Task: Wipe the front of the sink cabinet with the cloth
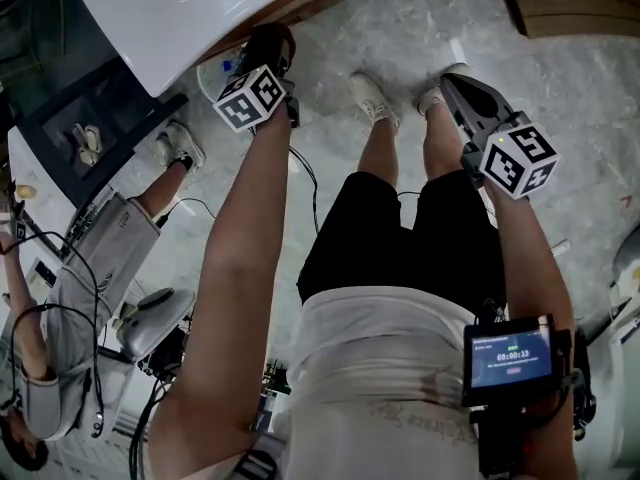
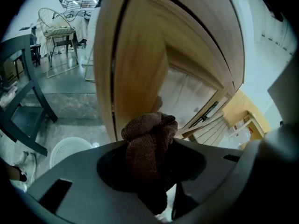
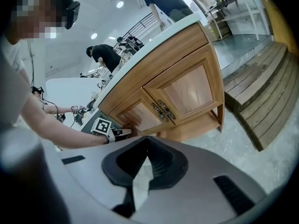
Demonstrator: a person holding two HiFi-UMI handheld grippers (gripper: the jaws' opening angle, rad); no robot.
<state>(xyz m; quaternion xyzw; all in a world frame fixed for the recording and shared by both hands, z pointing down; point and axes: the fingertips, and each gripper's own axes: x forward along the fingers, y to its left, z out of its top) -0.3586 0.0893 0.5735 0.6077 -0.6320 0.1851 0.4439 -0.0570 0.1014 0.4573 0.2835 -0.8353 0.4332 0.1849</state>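
The left gripper (image 2: 150, 153) clamps a bunched brown cloth (image 2: 149, 129) just beside the wooden sink cabinet door (image 2: 140, 69), while the right gripper (image 3: 148, 141) hangs closed and empty; hard dragging could pull the wadded cloth free.

Down and left of the left gripper (image 2: 149, 148): a white slotted basket (image 2: 70, 150) on the grey marbled floor (image 2: 70, 104). Farther left, a dark table frame (image 2: 28, 73). Beyond that, a wire chair (image 2: 56, 29) with a pale cushion. Right of the right gripper (image 3: 145, 169): broad wooden steps (image 3: 261, 97). Far ahead and to its left, a person in black (image 3: 105, 55), bent over. Well left of the left gripper: a person in grey clothes (image 1: 95, 268) and white shoes, cables trailing alongside.
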